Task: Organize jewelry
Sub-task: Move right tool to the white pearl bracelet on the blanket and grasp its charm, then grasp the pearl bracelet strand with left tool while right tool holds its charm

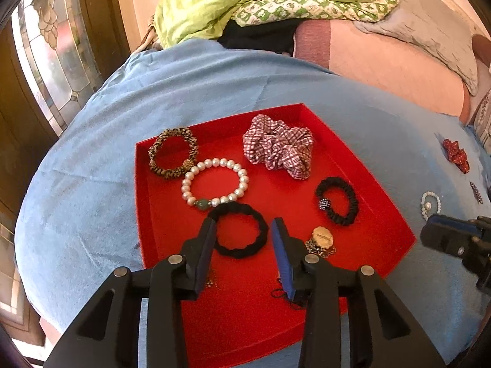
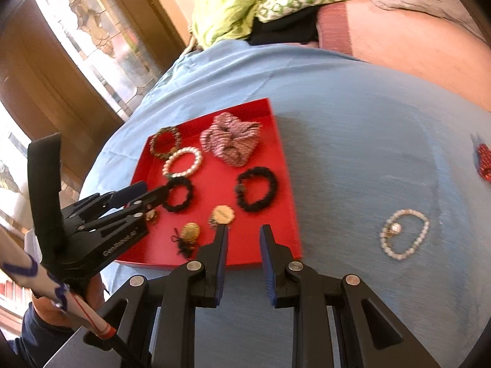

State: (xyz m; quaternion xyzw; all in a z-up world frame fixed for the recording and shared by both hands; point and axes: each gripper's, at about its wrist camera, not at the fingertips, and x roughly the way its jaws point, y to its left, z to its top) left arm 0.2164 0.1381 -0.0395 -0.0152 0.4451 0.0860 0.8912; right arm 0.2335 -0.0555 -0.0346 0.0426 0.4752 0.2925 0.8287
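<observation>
A red tray (image 1: 383, 211) (image 2: 285, 165) on a blue cloth holds a leopard scrunchie (image 1: 173, 153), a pearl bracelet (image 1: 214, 182) (image 2: 183, 163), a plaid scrunchie (image 1: 279, 145) (image 2: 230, 144), a black beaded hair tie (image 1: 337, 201) (image 2: 256, 188), a plain black hair tie (image 1: 237, 234) (image 2: 178, 194) and gold pieces (image 1: 322, 240) (image 2: 222, 214). My left gripper (image 1: 242, 227) (image 2: 153, 194) is open and empty, its fingers either side of the plain black hair tie. My right gripper (image 2: 244, 236) is open and empty over the tray's near right corner. A second pearl bracelet (image 2: 405, 234) (image 1: 429, 204) and a red scrunchie (image 2: 485, 162) (image 1: 455, 155) lie on the cloth to the right.
The blue cloth (image 1: 92, 184) covers a bed. A green quilt (image 1: 245, 3) and a grey pillow (image 1: 429, 36) lie at the back. A stained-glass door (image 1: 52, 61) stands at the left. A small dark clip (image 1: 475, 191) lies near the second bracelet.
</observation>
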